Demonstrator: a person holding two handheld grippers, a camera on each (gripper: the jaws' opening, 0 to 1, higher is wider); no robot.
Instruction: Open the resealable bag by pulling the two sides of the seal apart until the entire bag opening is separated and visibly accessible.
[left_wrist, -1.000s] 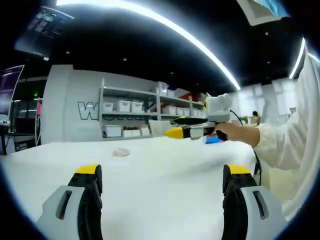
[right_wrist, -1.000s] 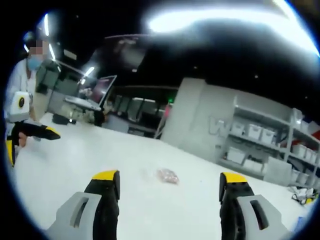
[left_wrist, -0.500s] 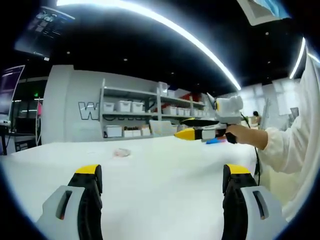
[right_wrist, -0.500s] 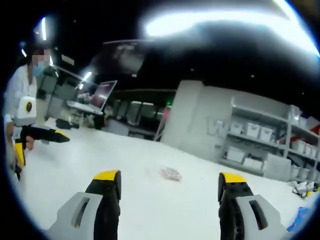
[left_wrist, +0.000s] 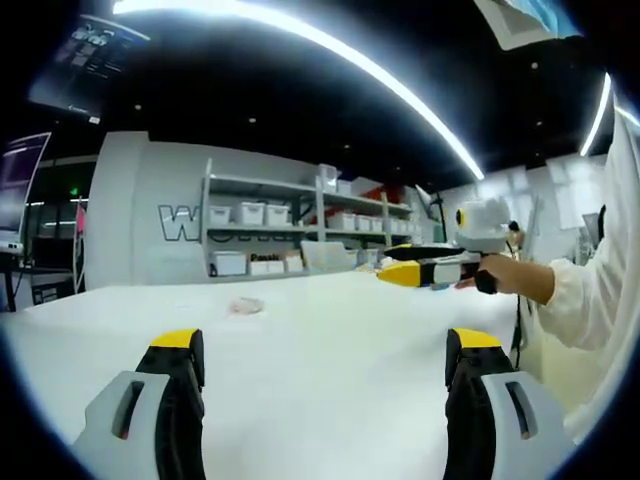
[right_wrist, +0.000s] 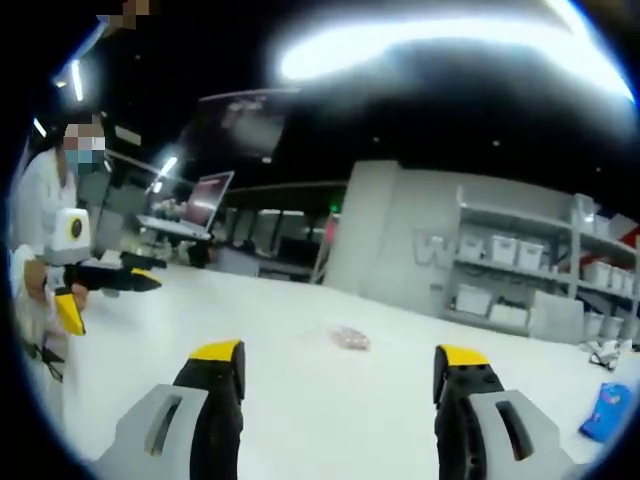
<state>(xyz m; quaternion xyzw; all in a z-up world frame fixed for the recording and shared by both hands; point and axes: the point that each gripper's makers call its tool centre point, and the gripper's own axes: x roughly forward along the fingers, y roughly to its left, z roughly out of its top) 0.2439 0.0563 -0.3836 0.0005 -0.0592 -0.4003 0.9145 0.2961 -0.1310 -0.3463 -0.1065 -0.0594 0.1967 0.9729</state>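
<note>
Resealable bag (left_wrist: 243, 305) lying untouched, well out on the white surface (left_wrist: 330, 360).

Both tongs are hovering wide and empty: the left tongs (left_wrist: 325, 350) and the right tongs (right_wrist: 330, 365) are each pointing across the surface toward the bag (right_wrist: 350, 338), which is sitting well apart from both. Nothing of the opening looks started; reaching, gripping each side of the seal and pulling are all left. Something pinkish seems to be showing inside the small clear bag, too small to identify. Whether its seal is closed cannot be told.
</note>
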